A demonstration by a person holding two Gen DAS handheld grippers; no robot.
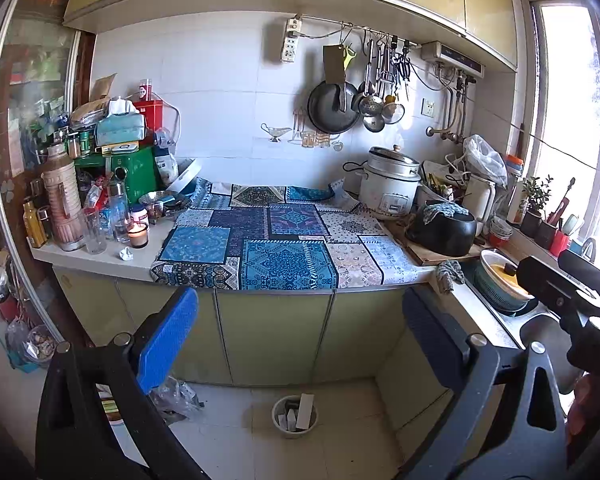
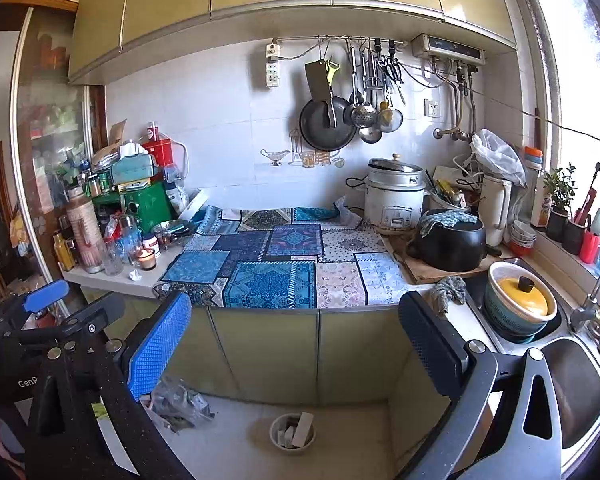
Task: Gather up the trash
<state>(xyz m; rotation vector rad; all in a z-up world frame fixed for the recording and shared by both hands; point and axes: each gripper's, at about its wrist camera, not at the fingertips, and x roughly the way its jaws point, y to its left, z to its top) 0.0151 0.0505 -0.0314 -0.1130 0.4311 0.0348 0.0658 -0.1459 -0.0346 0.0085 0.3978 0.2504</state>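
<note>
A small crumpled white paper ball lies on the bare white counter near a lit candle; it also shows in the right wrist view. A round bin with white scraps inside stands on the floor below the cabinets, also seen from the right wrist. My left gripper is open and empty, held in the air in front of the cabinet doors. My right gripper is open and empty too, beside it to the right.
A patterned blue cloth covers the counter. Bottles, jars and boxes crowd the left end. A rice cooker, a black pot and a sink with bowls are at right. A clear plastic bag lies on the floor.
</note>
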